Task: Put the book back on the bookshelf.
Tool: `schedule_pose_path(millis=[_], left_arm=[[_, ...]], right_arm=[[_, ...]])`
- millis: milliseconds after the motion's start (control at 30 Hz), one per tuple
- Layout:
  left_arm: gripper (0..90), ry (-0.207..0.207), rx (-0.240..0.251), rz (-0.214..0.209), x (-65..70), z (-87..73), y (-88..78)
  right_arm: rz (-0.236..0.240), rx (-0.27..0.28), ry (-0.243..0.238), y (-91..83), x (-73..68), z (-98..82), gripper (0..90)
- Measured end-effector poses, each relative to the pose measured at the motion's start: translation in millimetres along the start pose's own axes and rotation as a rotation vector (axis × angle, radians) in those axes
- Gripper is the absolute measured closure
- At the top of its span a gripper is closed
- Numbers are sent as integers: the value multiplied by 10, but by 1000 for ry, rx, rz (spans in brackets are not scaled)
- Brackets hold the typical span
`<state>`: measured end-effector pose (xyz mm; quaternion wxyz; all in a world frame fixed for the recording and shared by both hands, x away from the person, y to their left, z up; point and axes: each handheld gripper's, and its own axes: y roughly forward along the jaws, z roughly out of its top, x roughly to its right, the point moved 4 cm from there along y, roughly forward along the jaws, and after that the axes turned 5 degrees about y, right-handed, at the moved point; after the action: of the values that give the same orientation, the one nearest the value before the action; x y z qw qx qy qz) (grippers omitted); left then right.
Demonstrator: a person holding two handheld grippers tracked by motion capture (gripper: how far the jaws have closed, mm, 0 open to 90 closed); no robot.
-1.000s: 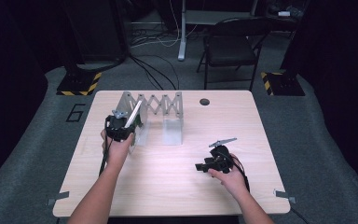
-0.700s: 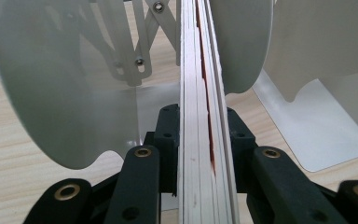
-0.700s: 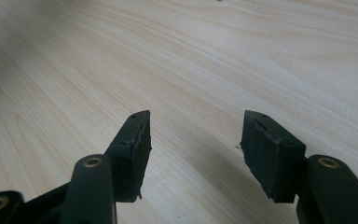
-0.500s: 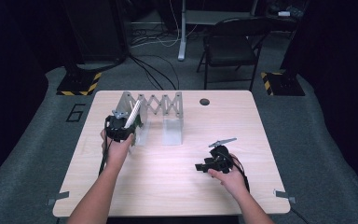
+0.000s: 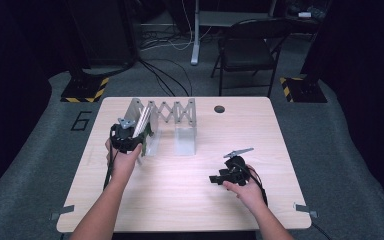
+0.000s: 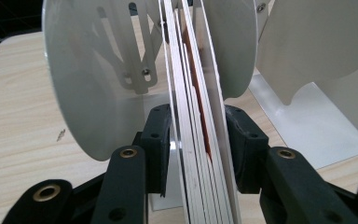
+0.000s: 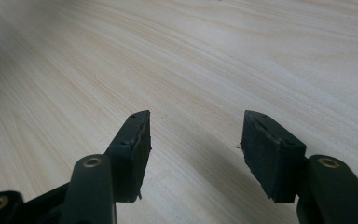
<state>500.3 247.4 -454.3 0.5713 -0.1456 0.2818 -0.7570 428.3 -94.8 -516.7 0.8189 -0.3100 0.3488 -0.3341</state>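
Left gripper view: thin book [image 6: 200, 140] stands in first slot of expanding rack [image 6: 88, 79]; left gripper [image 6: 198, 140] jaws just easing apart around it. Withdraw straight, avoid tipping. Right gripper [image 7: 193, 140] half-open, empty, on bench [image 7: 214, 56].

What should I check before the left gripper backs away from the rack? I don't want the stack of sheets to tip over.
1. Stack of sheets stands between two dividers of the rack: ok.
2. Left gripper has let go: cannot tell. Its jaws have just been opening, with a gap at the left pad, but the right pad still looks close against the stack.
3. Sheets upright without support: cannot tell; they lean slightly.
4. Sheets' bottom edge resting on the rack's base: cannot tell, the jaws hide it.
5. Right gripper out of the way: ok, open over the bare table, apart from the rack.
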Motion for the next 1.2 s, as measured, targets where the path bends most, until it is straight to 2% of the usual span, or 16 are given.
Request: schedule_pose_path(millis=[67,133,167,267,400,433,467,600,667,700,833,867,1200], left_arm=[[619,-16,14,-2,5,5,-10],[594,-6,11,0,-8,5,-27],[590,-23,24,-2,3,10,-26],[564,-1,17,-3,0,8,-47],[532,1,20,-7,9,11,-65],[531,-12,34,-5,22,17,-65],[531,5,24,-8,17,15,-83],[532,-7,44,-9,41,27,-99],[535,10,36,-12,36,26,-125],[536,-1,46,-10,46,31,-131],[544,8,56,-16,44,42,-183],[543,-4,67,-15,46,49,-187],[543,-5,81,-18,-4,55,-267]], right_arm=[[1,-2,-1,-2,-1,-1,422],[1,-4,-2,-7,4,1,422],[1,-11,-3,-13,7,0,422],[2,-10,-5,-7,10,-1,421],[2,-11,-10,-3,16,3,421],[3,-11,-10,-3,17,3,422],[2,-11,-11,-2,18,2,421],[5,-14,-3,-6,18,1,421],[6,-12,-5,-7,18,3,421],[6,-12,-7,-6,19,3,421],[4,-13,-7,2,17,1,421],[4,-14,-7,4,19,1,421],[9,-8,14,-6,40,2,421]])
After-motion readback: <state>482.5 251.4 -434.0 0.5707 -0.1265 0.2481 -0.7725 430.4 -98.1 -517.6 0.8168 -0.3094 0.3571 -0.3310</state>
